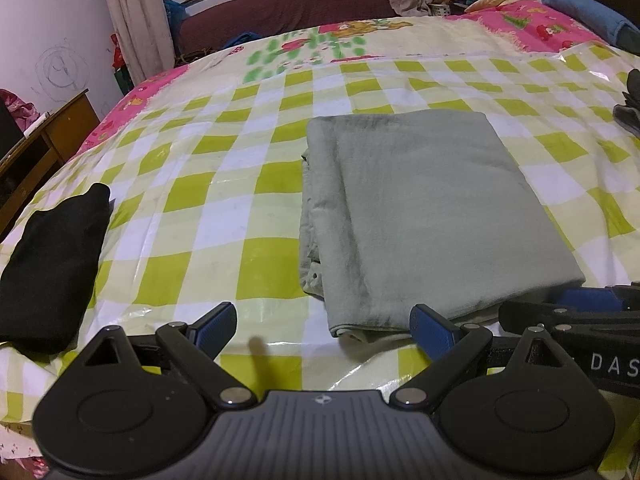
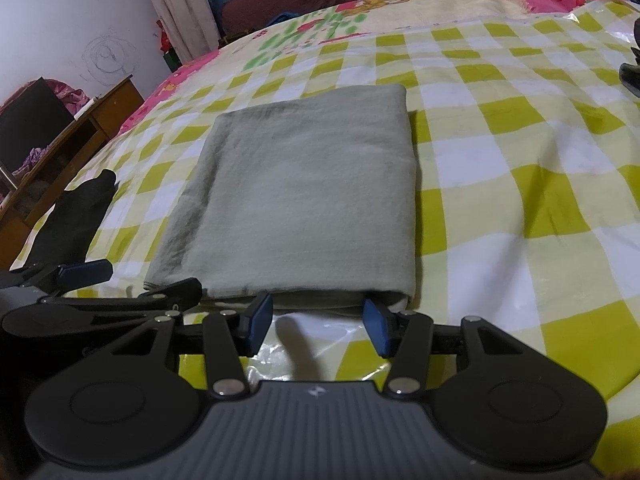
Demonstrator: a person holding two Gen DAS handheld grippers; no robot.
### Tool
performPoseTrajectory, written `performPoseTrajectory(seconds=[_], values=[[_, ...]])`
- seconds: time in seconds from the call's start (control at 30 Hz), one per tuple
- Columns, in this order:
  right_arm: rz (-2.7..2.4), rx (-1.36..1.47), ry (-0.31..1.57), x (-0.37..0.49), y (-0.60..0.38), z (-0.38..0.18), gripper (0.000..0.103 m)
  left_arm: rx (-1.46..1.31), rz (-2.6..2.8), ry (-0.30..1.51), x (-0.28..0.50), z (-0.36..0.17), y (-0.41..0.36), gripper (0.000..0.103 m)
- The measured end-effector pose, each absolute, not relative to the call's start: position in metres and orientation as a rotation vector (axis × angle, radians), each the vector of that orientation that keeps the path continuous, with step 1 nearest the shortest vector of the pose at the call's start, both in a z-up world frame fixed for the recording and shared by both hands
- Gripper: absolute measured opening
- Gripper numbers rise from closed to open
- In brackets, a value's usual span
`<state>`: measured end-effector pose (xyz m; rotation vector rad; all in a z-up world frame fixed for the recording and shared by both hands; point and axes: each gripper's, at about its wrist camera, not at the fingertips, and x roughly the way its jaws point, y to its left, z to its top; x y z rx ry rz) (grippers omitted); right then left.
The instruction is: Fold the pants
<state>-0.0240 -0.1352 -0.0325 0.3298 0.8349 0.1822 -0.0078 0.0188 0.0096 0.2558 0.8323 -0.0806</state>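
The grey-green pants (image 1: 420, 216) lie folded into a neat rectangle on the green-and-white checked sheet (image 1: 224, 208); they also show in the right wrist view (image 2: 304, 196). My left gripper (image 1: 324, 328) is open and empty, just short of the fold's near left corner. My right gripper (image 2: 316, 320) is open and empty at the fold's near edge, fingers apart from the cloth. The right gripper also shows at the right edge of the left wrist view (image 1: 580, 312), and the left gripper at the left edge of the right wrist view (image 2: 84, 276).
A folded black garment (image 1: 52, 264) lies at the left on the sheet. A wooden desk (image 1: 40, 148) stands beside the bed at the left. Dark objects (image 1: 630, 104) sit at the right edge. Blue rolled cloth (image 1: 588, 16) lies at the far right.
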Motion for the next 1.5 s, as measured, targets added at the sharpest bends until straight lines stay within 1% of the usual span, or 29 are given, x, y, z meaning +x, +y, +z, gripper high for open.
performPoseTrajectory(seconds=[1.5], values=[[0.176,0.326,0.846,-0.0231,-0.1356,-0.0336,0.051,0.244,-0.075,0.827,-0.0126,0.014,0.0204,0.103]])
